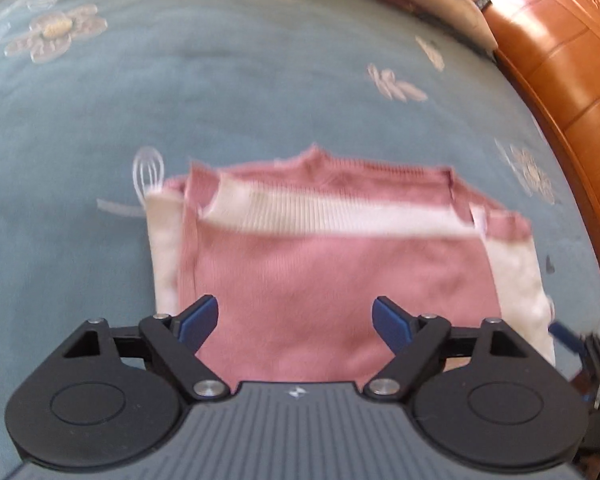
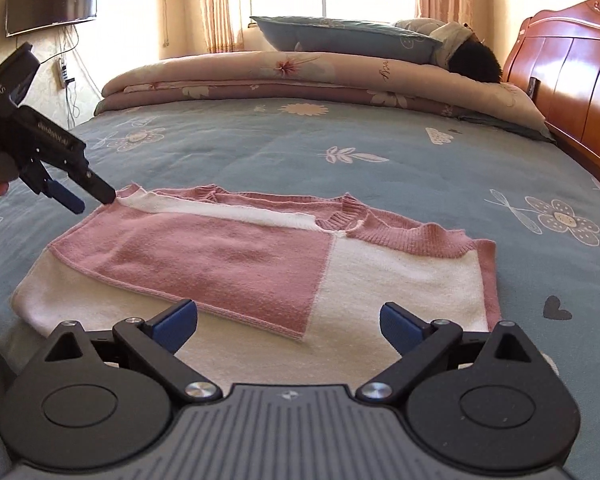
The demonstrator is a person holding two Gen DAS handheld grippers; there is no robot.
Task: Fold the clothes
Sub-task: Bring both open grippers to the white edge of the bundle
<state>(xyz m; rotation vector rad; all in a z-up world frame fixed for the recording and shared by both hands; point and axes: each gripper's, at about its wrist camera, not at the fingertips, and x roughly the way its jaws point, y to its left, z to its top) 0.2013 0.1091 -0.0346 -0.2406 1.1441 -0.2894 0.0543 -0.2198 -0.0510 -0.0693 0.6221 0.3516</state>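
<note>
A pink and white knitted sweater (image 2: 236, 256) lies folded flat on the blue flowered bedspread (image 2: 260, 140), its ribbed collar (image 2: 404, 236) toward the right. My right gripper (image 2: 290, 322) hangs open over the sweater's near edge, with nothing pinched. My left gripper (image 2: 90, 200), held in a hand, hovers open at the sweater's far left corner. In the blurred left wrist view the left gripper (image 1: 296, 320) stands open above the sweater (image 1: 320, 264), holding nothing. The right gripper (image 1: 572, 340) shows at that view's right edge.
A rolled pink quilt (image 2: 300, 76) and a pillow (image 2: 340, 36) lie across the far side of the bed, where a person's dark hair (image 2: 476, 60) shows. A wooden headboard (image 2: 572, 80) borders the right. A wall screen (image 2: 52, 0) hangs at the left.
</note>
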